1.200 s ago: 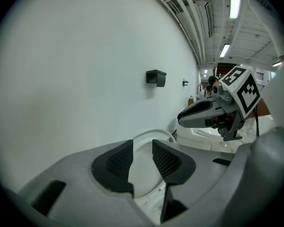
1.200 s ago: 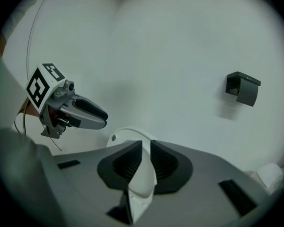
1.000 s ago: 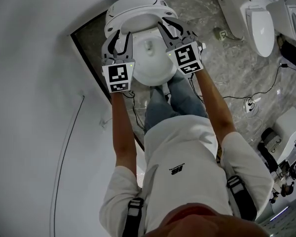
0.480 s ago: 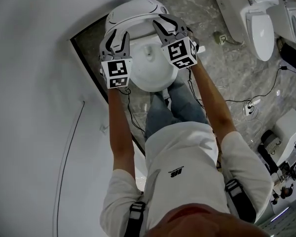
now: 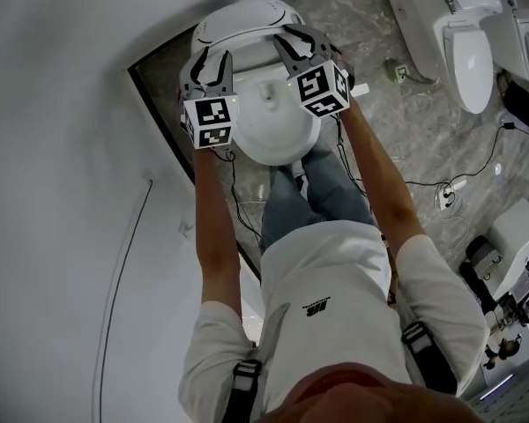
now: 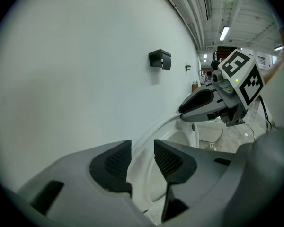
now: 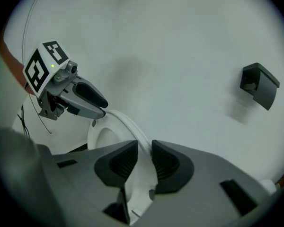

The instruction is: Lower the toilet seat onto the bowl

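Right gripper (image 7: 143,150) pinches the raised toilet seat (image 7: 128,123) rim to control lowering, while left gripper (image 6: 142,148) jaws are opening, straddling the rim.

Bowl (image 5: 273,122) lay straight ahead of me, wall (image 5: 62,192) along its left. Toilet seat (image 7: 125,121) stood raised at the bowl's rear. My left gripper (image 5: 207,58) was at its left edge, jaws opening with the rim between them. My right gripper (image 5: 295,40) was at its right edge, rim pinched between the jaws. More toilets (image 5: 463,33) stood far right, cables (image 5: 441,183) on the floor nearer me.
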